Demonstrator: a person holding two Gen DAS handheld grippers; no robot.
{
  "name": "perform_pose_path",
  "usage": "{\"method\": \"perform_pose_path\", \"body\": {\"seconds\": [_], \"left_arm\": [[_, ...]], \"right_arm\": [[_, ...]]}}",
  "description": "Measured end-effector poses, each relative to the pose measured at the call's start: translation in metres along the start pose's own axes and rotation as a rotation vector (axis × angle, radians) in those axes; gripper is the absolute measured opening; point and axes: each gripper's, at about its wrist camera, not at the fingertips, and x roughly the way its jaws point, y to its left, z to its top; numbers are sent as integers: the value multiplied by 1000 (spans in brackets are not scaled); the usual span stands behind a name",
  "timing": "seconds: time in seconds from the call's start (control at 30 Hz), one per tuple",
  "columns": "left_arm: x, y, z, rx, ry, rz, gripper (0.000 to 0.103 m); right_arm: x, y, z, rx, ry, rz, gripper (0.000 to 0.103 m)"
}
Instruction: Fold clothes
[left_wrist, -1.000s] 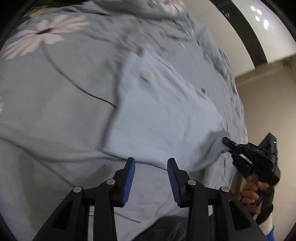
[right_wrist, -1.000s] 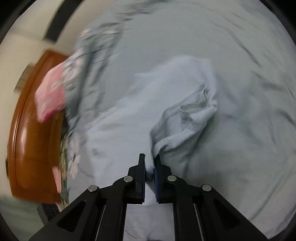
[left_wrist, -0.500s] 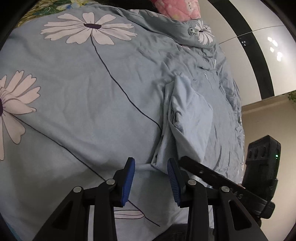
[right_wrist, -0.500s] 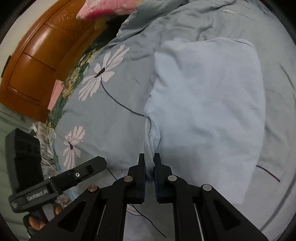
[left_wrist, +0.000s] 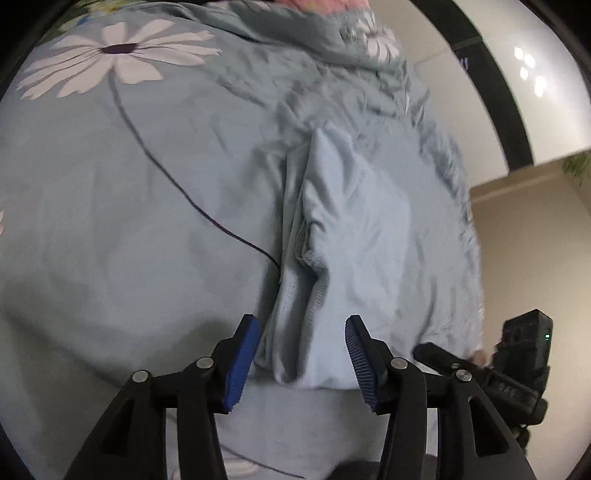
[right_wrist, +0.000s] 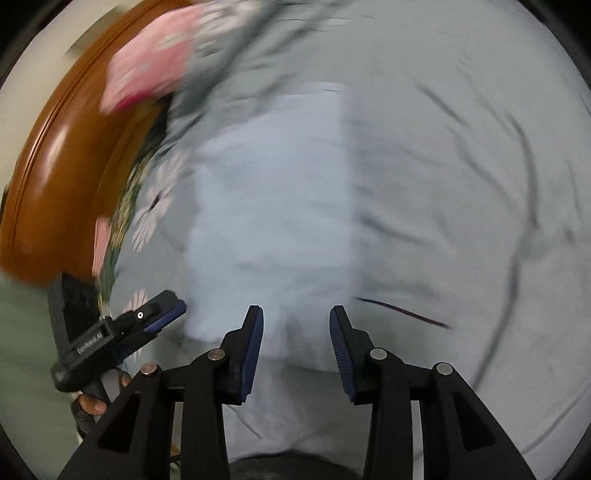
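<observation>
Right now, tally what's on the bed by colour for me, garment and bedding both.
Pale blue garment: 1
Blue-grey floral duvet: 1
Pink pillow: 1
Total: 3

The pale blue garment (left_wrist: 354, 236) is soft matt knit cloth with a ribbed hem. The bedcover (left_wrist: 110, 192) beneath is smooth matt printed cloth. At far left, the headboard (right_wrist: 55, 177) is glossy varnished wood. The left gripper (left_wrist: 301, 354) has matt black plastic arms, ridged blue pads and metal pins.
</observation>
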Motion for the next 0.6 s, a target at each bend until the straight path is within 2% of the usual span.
{"method": "perform_pose_path", "body": {"seconds": [0.1, 0.2, 0.27, 0.4, 0.43, 0.47, 0.5, 0.6], "left_arm": [[16, -1, 1, 26, 33, 46, 51], [13, 4, -4, -2, 23, 44, 41], [10, 8, -7, -23, 14, 41, 38], [-13, 12, -12, -76, -34, -41, 41], [-18, 11, -10, -85, -48, -54, 40], [-24, 11, -9, -93, -63, -68, 40], [-28, 9, -6, -94, -72, -74, 41], [-35, 1, 4, -74, -87, -67, 44]], "right_arm": [[13, -25, -6, 76, 48, 50, 44], [30, -39, -13, 138, 85, 107, 44], [36, -46, -16, 179, 91, 130, 44], [39, -50, -21, 213, 97, 210, 44], [41, -50, -22, 216, 105, 224, 41], [41, -50, -22, 216, 106, 218, 22], [41, -51, -22, 218, 106, 213, 12], [35, -51, -21, 220, 102, 233, 8]]}}
